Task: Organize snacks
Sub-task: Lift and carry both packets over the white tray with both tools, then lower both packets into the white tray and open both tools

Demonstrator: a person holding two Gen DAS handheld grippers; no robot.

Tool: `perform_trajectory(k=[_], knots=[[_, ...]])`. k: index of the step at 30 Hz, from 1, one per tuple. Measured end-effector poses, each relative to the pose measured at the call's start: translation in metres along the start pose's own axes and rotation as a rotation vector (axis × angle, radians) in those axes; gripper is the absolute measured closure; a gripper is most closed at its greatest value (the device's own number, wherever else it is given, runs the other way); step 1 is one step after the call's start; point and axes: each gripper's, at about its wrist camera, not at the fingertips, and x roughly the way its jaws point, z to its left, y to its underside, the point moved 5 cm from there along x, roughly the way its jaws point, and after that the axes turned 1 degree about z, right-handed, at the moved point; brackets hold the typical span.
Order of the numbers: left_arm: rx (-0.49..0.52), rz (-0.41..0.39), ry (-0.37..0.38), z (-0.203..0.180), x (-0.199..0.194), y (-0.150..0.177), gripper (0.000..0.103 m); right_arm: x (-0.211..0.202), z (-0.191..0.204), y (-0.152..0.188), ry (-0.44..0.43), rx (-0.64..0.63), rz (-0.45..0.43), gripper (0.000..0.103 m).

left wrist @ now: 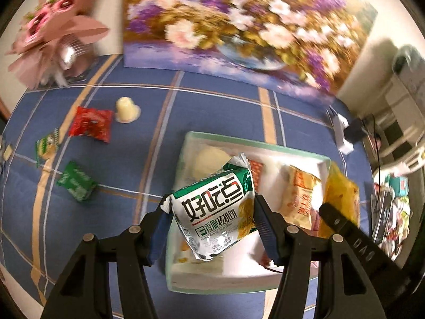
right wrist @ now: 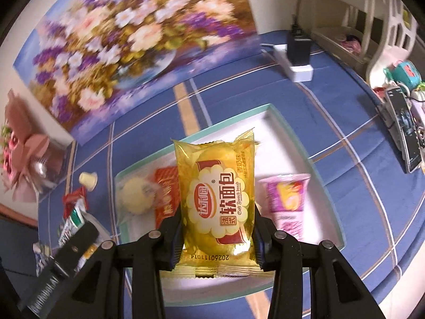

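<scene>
A: Snacks fill both claws. The left gripper (left wrist: 212, 220) is clamped on a green-and-white biscuit packet (left wrist: 215, 212), tilted, held over the white tray (left wrist: 239, 276).

B: And the right gripper (right wrist: 216, 235)?

A: It grips a yellow soft bread packet (right wrist: 216, 199) upright above the same tray (right wrist: 289, 143).

B: What lies in the tray?

A: A pale round cake (right wrist: 138, 195), a red packet (right wrist: 166, 194) beside it, and a pink packet (right wrist: 288, 196) to the right.

B: Anything loose on the blue checked tablecloth (left wrist: 212, 106)?

A: A jelly cup (left wrist: 127, 109), a red wrapper (left wrist: 91, 123) and two green packets (left wrist: 77, 184), well apart from the tray.
</scene>
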Motion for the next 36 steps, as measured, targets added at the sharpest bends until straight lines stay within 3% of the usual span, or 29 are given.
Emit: perform_trajectory(k=[13, 26, 36], knots=[[0.108, 0.058, -0.001, -0.045, 0.047, 0.004, 0.041, 0.014, -0.045, -0.031, 0.059, 0.054, -0.040, 0.058], [0.112, 0.061, -0.005, -0.052, 0.071, -0.013, 0.041, 0.044, -0.055, -0.043, 0.094, 0.023, -0.036, 0.058], [0.113, 0.067, -0.004, -0.060, 0.085, -0.022, 0.041, 0.070, -0.055, -0.039, 0.067, 0.021, 0.010, 0.058]])
